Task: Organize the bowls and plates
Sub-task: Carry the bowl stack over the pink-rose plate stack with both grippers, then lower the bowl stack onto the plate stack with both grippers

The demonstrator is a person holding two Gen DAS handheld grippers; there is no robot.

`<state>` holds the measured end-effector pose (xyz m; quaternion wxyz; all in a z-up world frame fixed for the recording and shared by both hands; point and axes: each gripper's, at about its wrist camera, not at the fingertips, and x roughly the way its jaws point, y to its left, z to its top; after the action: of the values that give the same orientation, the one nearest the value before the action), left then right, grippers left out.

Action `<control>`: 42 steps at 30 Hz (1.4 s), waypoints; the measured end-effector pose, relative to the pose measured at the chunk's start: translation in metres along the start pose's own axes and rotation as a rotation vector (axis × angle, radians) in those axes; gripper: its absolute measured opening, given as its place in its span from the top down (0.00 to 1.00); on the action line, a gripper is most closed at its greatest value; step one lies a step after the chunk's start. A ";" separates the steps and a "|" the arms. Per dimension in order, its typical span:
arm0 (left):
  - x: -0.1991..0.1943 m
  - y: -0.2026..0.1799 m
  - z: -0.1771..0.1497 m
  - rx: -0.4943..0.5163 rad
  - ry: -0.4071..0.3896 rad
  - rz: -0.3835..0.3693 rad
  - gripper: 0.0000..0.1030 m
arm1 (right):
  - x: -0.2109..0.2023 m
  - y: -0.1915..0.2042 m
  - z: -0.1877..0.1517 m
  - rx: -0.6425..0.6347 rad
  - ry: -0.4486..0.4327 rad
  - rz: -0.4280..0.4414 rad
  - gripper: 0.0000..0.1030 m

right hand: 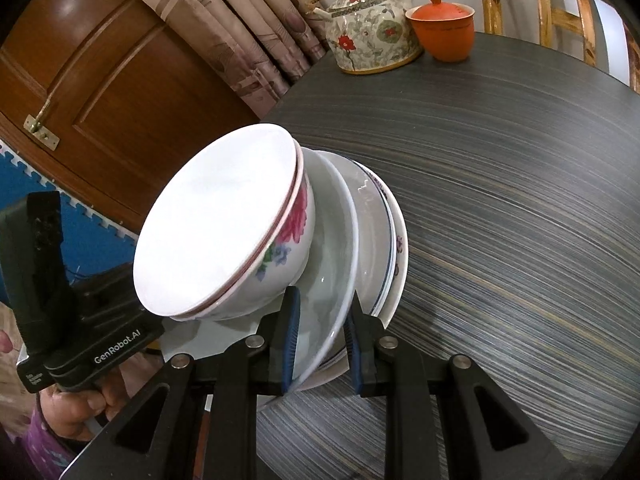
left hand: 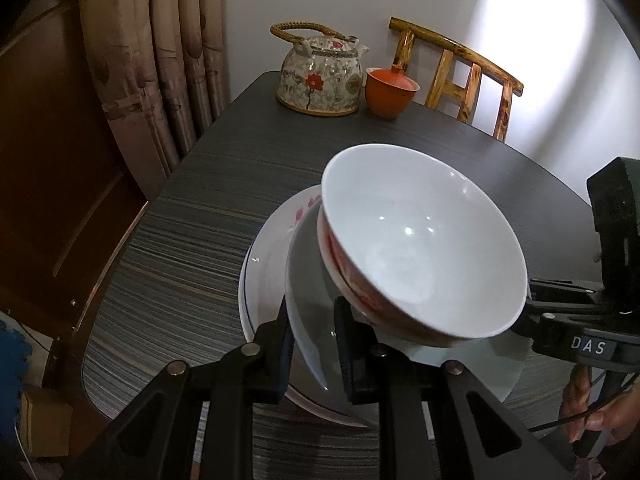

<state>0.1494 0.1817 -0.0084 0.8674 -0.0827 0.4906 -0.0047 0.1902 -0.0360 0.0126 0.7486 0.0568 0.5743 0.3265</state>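
Left wrist view: left gripper [left hand: 312,344] clamped on rim of pale plate [left hand: 308,292], flowered bowls [left hand: 424,240] nested on it, above plate stack [left hand: 260,264] on table [left hand: 180,248].
Right wrist view: right gripper [right hand: 322,340] pinching pale plate's [right hand: 340,240] opposite rim; bowls [right hand: 224,216] tilted; teapot [right hand: 372,32] far.

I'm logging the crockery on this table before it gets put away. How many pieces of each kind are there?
Bowls: 2, nested, judging by the double rim
Plates: 3, stacked: pale plate, blue-rimmed plate, flowered plate
Teapot: 1
Orange lidded cup: 1
Total: 7
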 end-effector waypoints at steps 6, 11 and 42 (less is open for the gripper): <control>-0.001 0.002 0.000 -0.006 -0.013 0.009 0.83 | 0.006 0.000 0.004 -0.006 0.000 0.000 0.80; -0.004 0.004 -0.001 -0.011 -0.019 0.023 0.83 | 0.008 0.002 0.006 -0.010 -0.018 -0.001 0.80; -0.028 0.011 -0.001 -0.060 -0.060 0.010 0.80 | -0.016 -0.021 0.015 0.048 -0.093 -0.026 0.54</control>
<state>0.1333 0.1952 0.0132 0.8790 -0.1060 0.4646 0.0169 0.2105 -0.0573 0.0212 0.7770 0.0824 0.5472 0.3000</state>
